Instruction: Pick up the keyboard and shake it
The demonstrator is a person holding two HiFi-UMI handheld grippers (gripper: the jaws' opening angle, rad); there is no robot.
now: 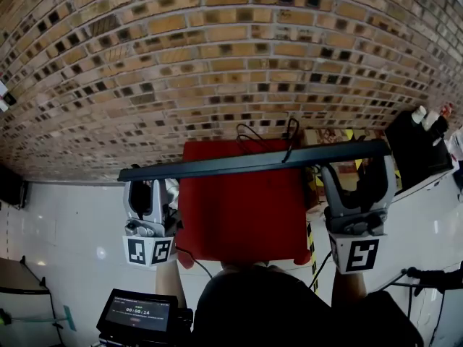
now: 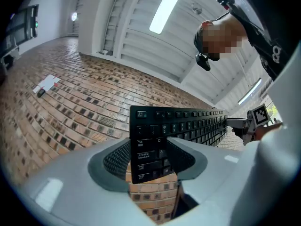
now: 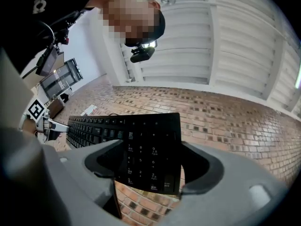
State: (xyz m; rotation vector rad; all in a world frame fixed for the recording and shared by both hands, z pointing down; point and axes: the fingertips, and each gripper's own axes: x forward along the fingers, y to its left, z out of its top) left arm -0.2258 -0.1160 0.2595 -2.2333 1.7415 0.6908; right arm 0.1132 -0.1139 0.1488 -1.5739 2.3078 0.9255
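A black keyboard (image 1: 253, 161) hangs in the air above a red table (image 1: 242, 208), seen edge-on as a long dark bar. My left gripper (image 1: 148, 194) is shut on its left end. My right gripper (image 1: 359, 179) is shut on its right end. In the left gripper view the keyboard (image 2: 183, 124) runs away to the right, keys facing the camera, with that gripper (image 2: 149, 157) clamped over the Tab and Caps Lock keys. In the right gripper view the keyboard's (image 3: 141, 140) number-pad end sits between the jaws of that gripper (image 3: 148, 161). The keyboard's cable (image 1: 264, 134) trails behind it.
A brick wall (image 1: 217, 56) fills the background. A black case (image 1: 416, 147) stands at the right. A small screen (image 1: 137, 313) sits at the bottom left, by the person's body. Yellow-black striped tape (image 1: 312, 244) runs along the red table's right side.
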